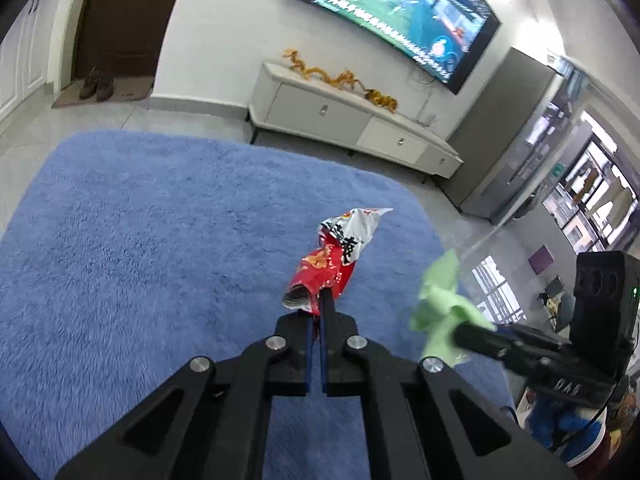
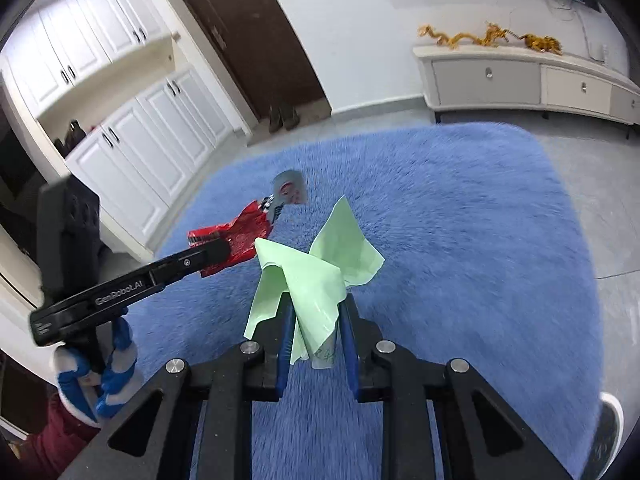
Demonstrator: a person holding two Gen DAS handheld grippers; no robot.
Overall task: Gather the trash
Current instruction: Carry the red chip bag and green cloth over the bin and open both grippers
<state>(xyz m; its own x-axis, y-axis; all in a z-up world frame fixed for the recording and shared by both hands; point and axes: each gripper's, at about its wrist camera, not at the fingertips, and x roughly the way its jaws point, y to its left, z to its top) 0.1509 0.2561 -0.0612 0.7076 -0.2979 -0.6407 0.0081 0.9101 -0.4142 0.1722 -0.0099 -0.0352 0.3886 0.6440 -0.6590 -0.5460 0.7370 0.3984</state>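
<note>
My left gripper [image 1: 320, 300] is shut on a crumpled red and silver snack wrapper [image 1: 336, 256] and holds it in the air above the blue rug [image 1: 140, 240]. My right gripper [image 2: 314, 308] is shut on a crumpled light green paper [image 2: 316, 276], also held above the rug [image 2: 460, 220]. In the left wrist view the green paper [image 1: 440, 300] and the right gripper [image 1: 460, 334] show at the right. In the right wrist view the wrapper [image 2: 240, 240] and the left gripper [image 2: 224, 246] show at the left.
A white TV cabinet [image 1: 352, 120] with golden dragon figures [image 1: 340, 78] stands against the far wall under a TV [image 1: 400, 12]. A dark door [image 2: 248, 28] with shoes [image 2: 282, 118] at it and white cupboards [image 2: 132, 148] stand to the left. Grey tile floor [image 2: 608, 184] surrounds the rug.
</note>
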